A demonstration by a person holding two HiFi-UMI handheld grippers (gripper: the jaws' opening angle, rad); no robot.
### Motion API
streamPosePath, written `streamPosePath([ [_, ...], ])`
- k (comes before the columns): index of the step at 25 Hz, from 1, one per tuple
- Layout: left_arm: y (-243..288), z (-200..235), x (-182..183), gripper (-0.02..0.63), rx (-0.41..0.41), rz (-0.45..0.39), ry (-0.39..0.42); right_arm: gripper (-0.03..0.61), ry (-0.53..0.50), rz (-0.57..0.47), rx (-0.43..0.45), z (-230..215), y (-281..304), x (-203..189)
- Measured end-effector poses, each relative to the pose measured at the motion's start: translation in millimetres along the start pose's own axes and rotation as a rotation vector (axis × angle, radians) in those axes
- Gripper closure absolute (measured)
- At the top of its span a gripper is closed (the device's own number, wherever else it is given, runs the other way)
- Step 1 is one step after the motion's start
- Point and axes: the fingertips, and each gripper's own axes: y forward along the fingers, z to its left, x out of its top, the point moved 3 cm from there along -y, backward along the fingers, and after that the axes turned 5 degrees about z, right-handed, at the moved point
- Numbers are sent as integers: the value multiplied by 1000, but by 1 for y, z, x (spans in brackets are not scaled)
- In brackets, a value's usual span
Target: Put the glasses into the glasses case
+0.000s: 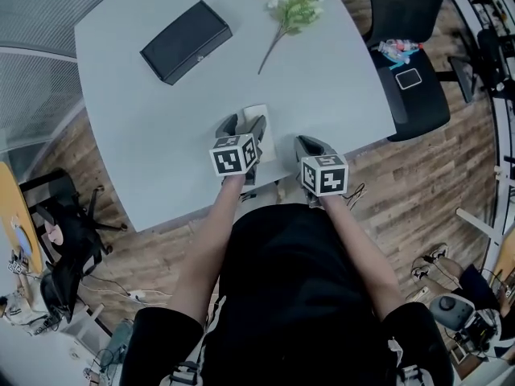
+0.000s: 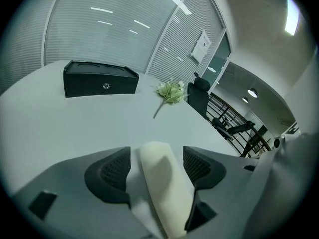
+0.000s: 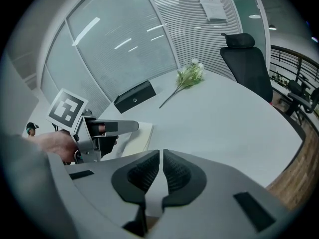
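Note:
A cream, rounded case [image 2: 162,183] lies near the front edge of the grey table [image 1: 153,135]. In the head view the case [image 1: 264,127] shows as a pale rectangle. My left gripper [image 1: 244,127] stands open around it, one jaw on each side, with narrow gaps at the pads. In the left gripper view the case runs between the left gripper's [image 2: 157,158] dark pads. My right gripper [image 1: 310,147] hovers just right of it at the table edge; its jaws [image 3: 161,171] are shut with nothing between them. I see no glasses in any view.
A black box [image 1: 186,41] sits at the far left of the table. An artificial flower sprig [image 1: 294,10] lies at the far right. A black office chair [image 1: 410,71] with small items on its seat stands beyond the table's right edge.

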Motion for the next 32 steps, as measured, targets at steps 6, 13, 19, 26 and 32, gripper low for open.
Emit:
streamPosePath([
  [6, -23, -13, 1, 304, 45, -57, -21, 540, -60, -18, 45, -6, -12, 13],
  [13, -56, -40, -7, 304, 117, -120, -22, 540, -132, -68, 86, -15, -39, 29],
  [19, -75, -67, -18, 304, 147, -166, 2, 540, -202, -119, 94, -24, -61, 38],
  [26, -98, -93, -20, 305, 152, -219, 23, 540, -302, -213, 106, -21, -93, 54],
  [32, -128, -117, -4, 311, 142, -300, 65, 545, -383, -313, 104, -15, -127, 73],
])
